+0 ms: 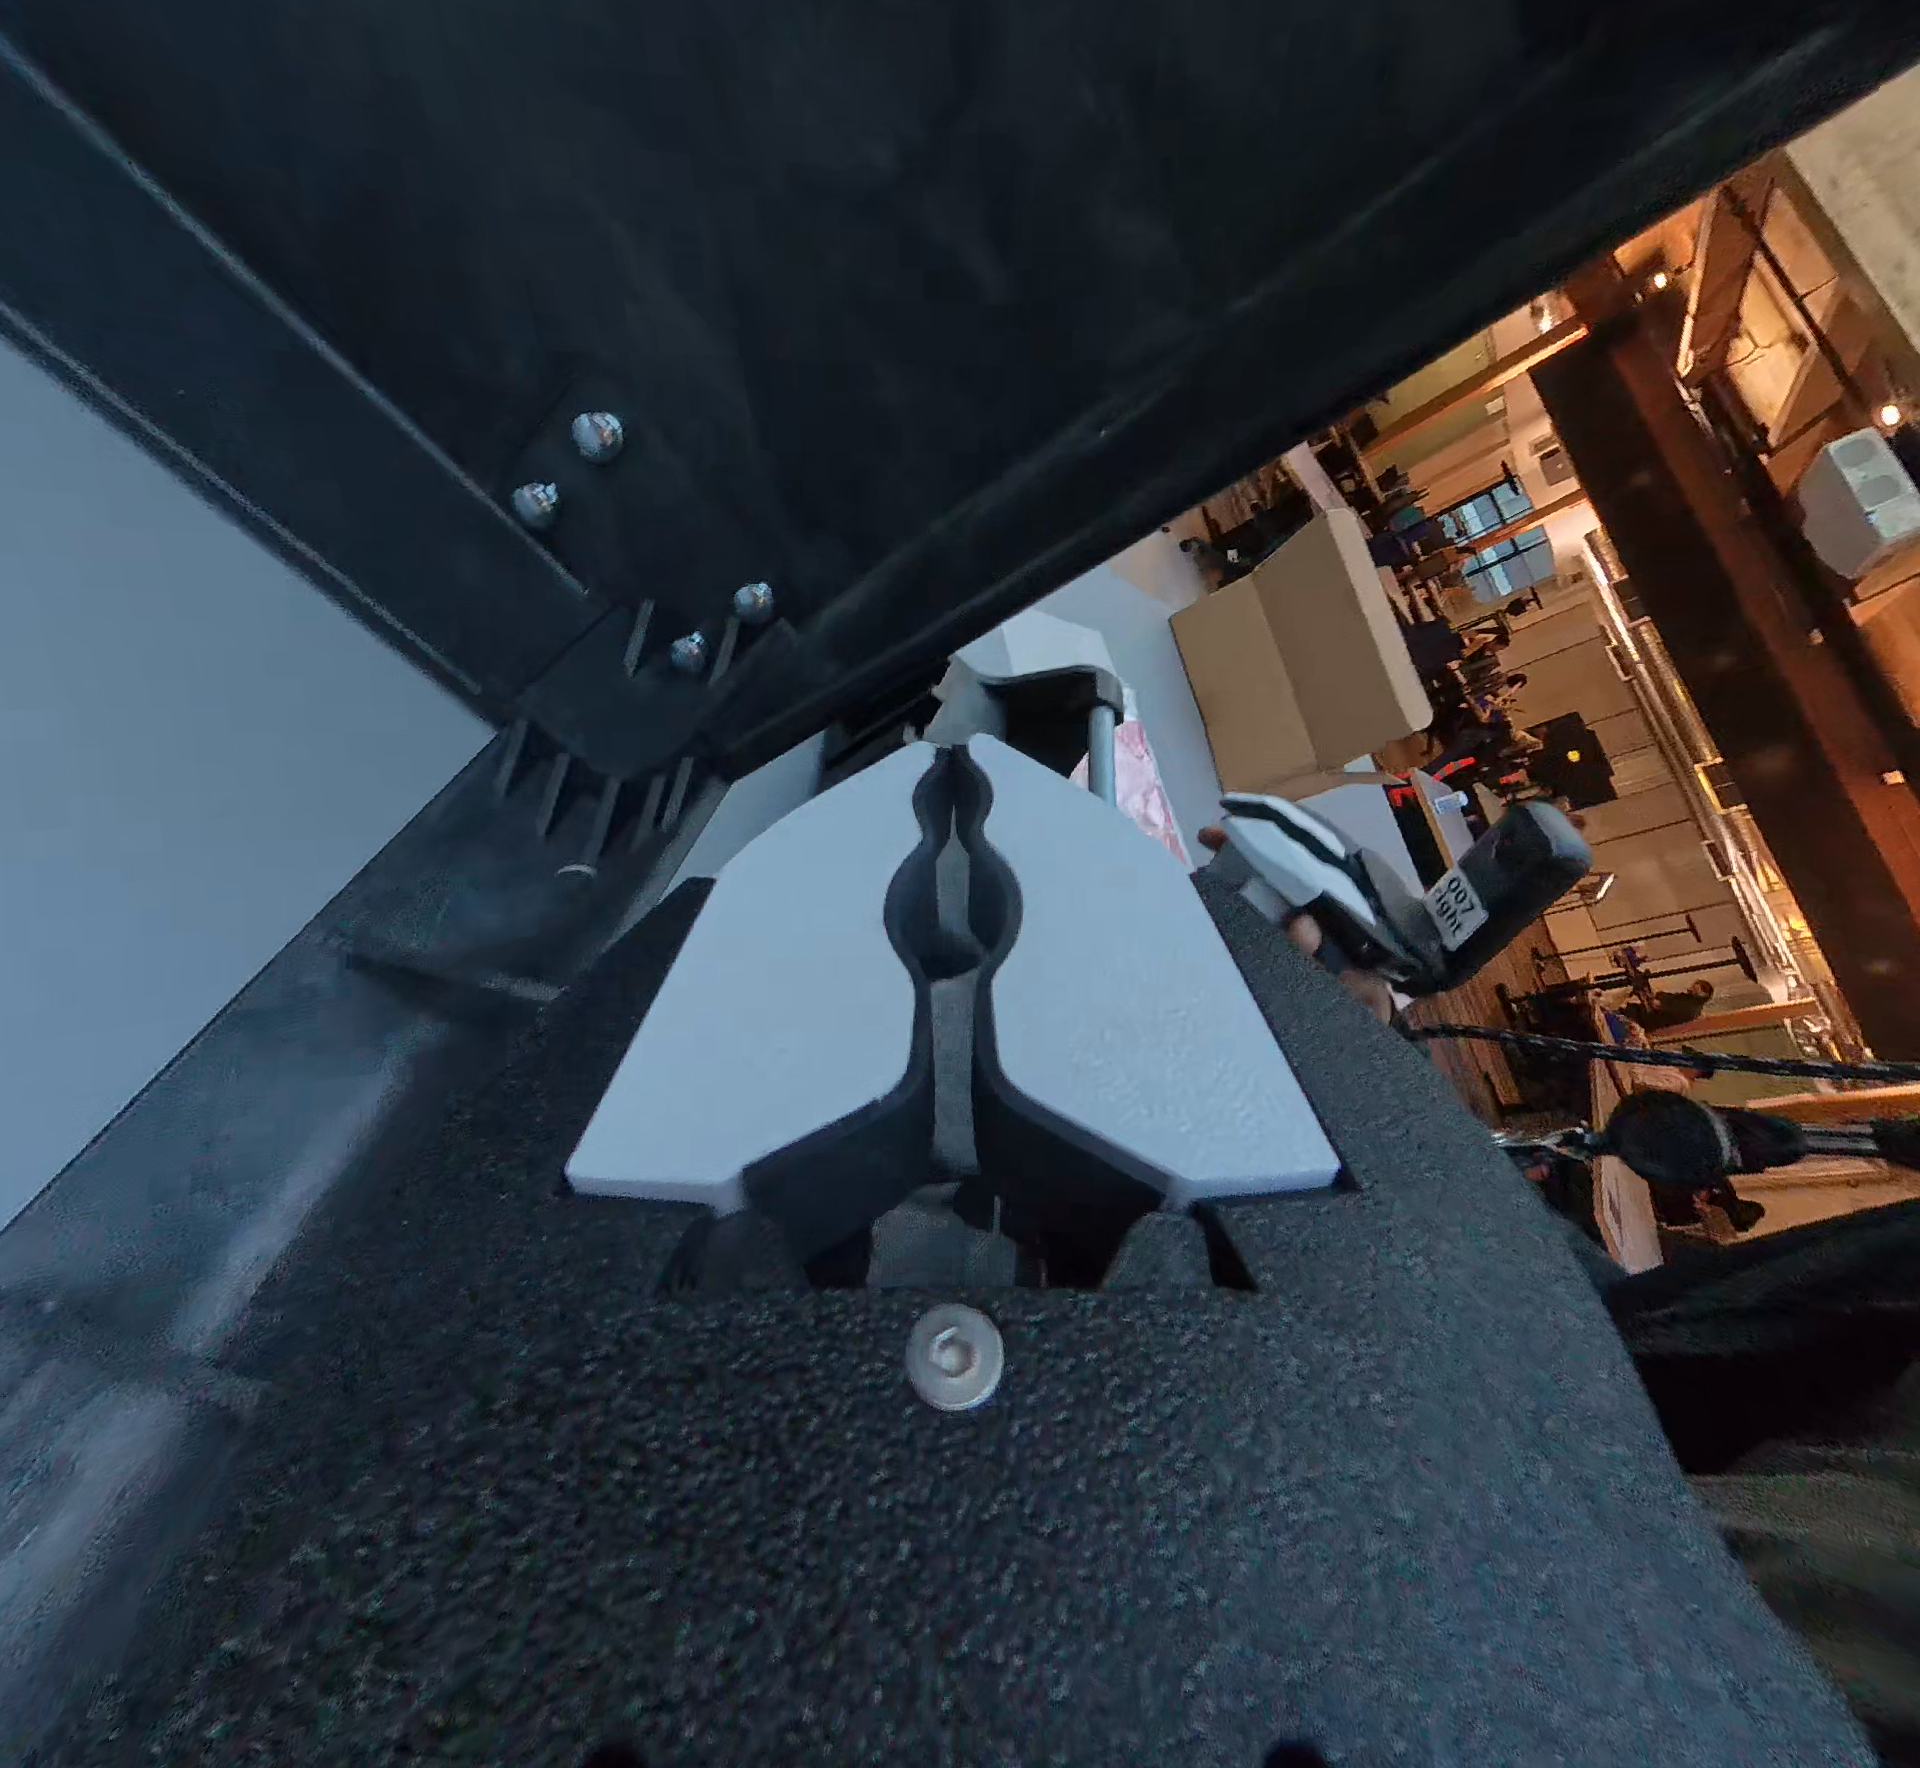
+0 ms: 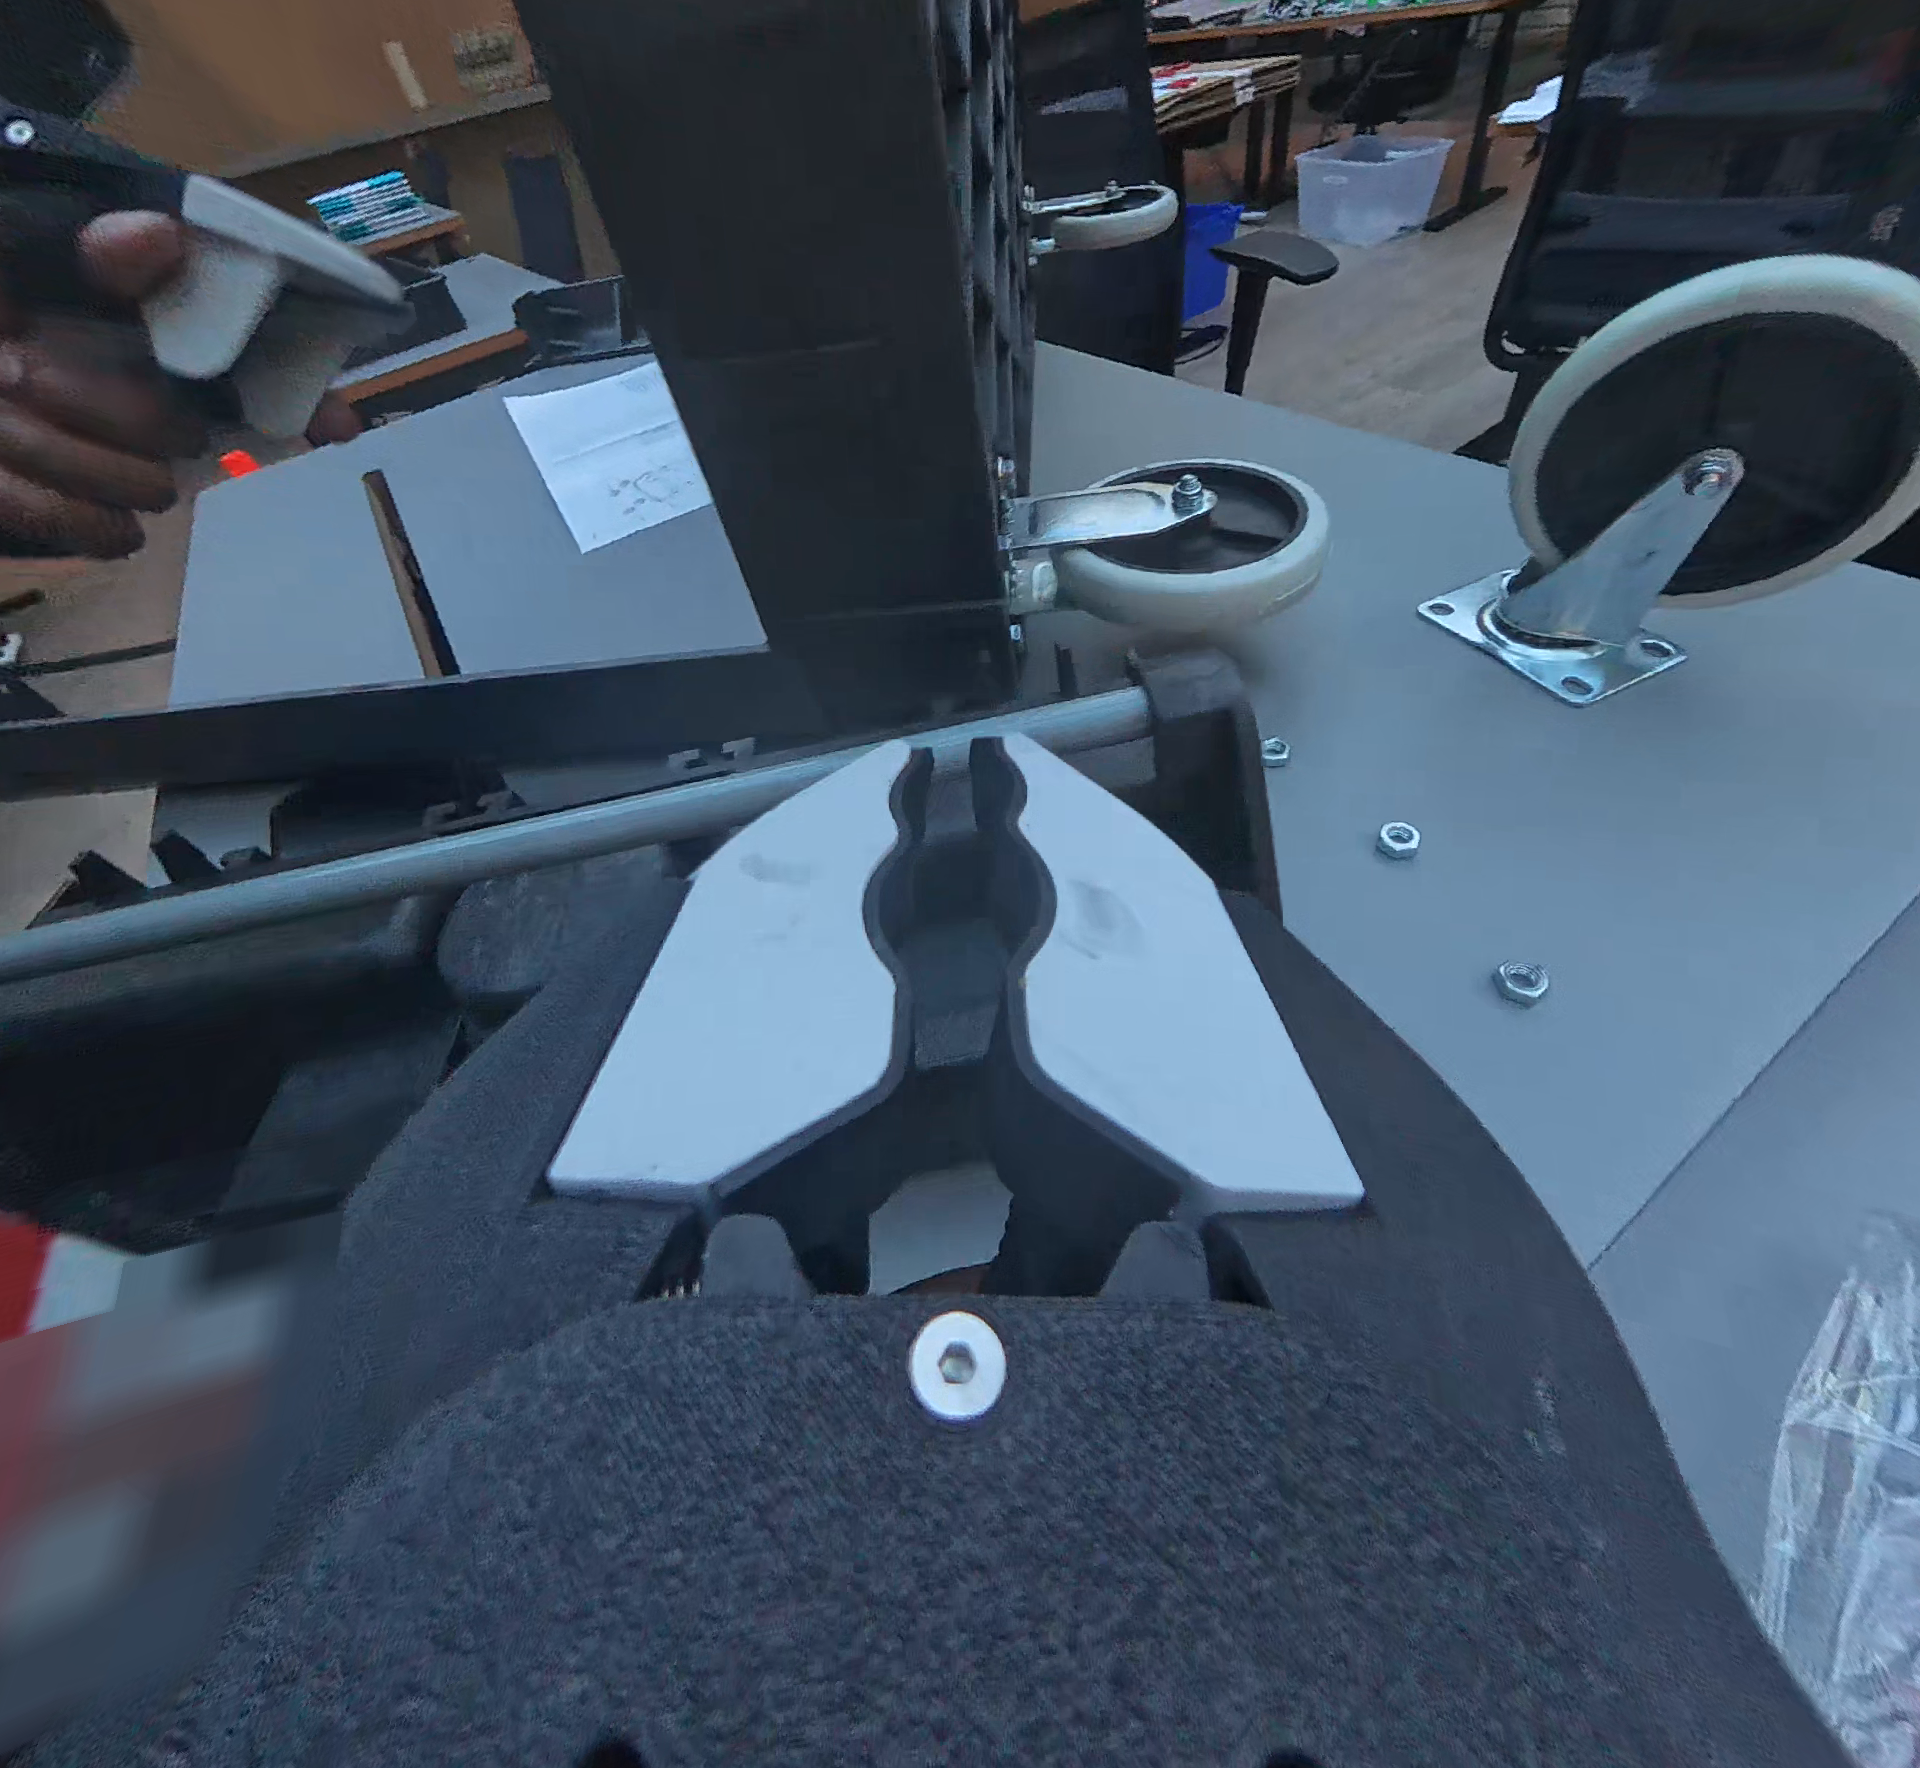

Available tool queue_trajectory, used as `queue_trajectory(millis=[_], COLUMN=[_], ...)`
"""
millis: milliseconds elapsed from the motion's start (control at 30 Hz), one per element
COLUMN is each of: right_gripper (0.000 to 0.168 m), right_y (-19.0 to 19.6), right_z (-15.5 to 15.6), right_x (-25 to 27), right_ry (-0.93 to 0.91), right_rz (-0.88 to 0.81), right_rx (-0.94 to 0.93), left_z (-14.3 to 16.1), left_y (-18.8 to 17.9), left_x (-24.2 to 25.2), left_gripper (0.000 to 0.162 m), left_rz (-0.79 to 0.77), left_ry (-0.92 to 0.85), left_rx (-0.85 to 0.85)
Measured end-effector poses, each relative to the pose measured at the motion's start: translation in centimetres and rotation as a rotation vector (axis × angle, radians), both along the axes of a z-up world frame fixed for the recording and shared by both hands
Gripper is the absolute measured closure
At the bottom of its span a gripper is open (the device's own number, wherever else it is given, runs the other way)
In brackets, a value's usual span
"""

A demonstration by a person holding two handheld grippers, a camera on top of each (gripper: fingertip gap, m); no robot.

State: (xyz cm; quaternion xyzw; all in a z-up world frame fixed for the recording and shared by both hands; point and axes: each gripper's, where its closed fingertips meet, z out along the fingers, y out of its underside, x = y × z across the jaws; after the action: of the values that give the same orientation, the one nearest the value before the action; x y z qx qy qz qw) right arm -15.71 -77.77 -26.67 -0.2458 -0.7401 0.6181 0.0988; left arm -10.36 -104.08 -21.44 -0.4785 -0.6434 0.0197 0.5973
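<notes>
Black cart [image 2: 790,264]: tipped up on edge on the grey surface [image 2: 1455,887], just beyond both tools, wheels pointing sideways.

Nearest, right wrist view: the right hand-held gripper [image 2: 951,757] has its fingers drawn close, with a narrow slit between the tips. The tips sit right at a grey rod [image 2: 520,845] that runs across the foot of the cart into a black end block. We cannot tell whether the tips pinch the rod or only rest against it. A crinkled clear plastic bag [image 2: 1849,1510] lies at the right edge.

A little further: three loose nuts [image 2: 1397,840] are scattered on the surface to the right of the rod's end. Past them a loose caster [image 2: 1704,471] stands on its own steel plate, apart from the cart. A mounted caster [image 2: 1195,544] is bolted to the cart's lower corner. A printed sheet [image 2: 613,456] lies flat to the left of the cart.

Left wrist view: the left hand-held gripper [image 1: 951,762] has its fingers together with nothing between them. It is close under the cart's dark underside, near a corner with four bolt heads [image 1: 597,435]. From the right view it hangs in the air off to the left, held by a hand [image 2: 73,430] and touching nothing.

Far: office chairs [image 2: 1714,108] and cluttered tables.
</notes>
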Motion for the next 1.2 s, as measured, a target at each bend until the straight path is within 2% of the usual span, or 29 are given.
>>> queue_trajectory(millis=[167,600,967,1200], right_gripper=[0.156,0.156,0.156,0.155], right_y=[-0.6,-1.7,-1.7,-2.3], right_z=[0.3,0.9,0.8,3.2], right_x=[1.3,1.4,1.3,2.7], right_ry=[0.010,0.038,0.030,0.084], right_rz=[0.063,0.148,0.129,0.133], right_rx=[-0.030,-0.059,-0.043,0.032], left_z=[1.5,2.0,0.4,-0.5], left_y=[0.7,1.4,1.3,1.3], left_x=[-1.9,-2.6,-3.9,-3.5], left_gripper=[0.162,0.162,0.162,0.162], left_rz=[0.031,0.028,0.000,-0.044], left_ry=[0.036,0.046,0.035,0.063], left_rx=[0.014,-0.023,-0.027,-0.025])
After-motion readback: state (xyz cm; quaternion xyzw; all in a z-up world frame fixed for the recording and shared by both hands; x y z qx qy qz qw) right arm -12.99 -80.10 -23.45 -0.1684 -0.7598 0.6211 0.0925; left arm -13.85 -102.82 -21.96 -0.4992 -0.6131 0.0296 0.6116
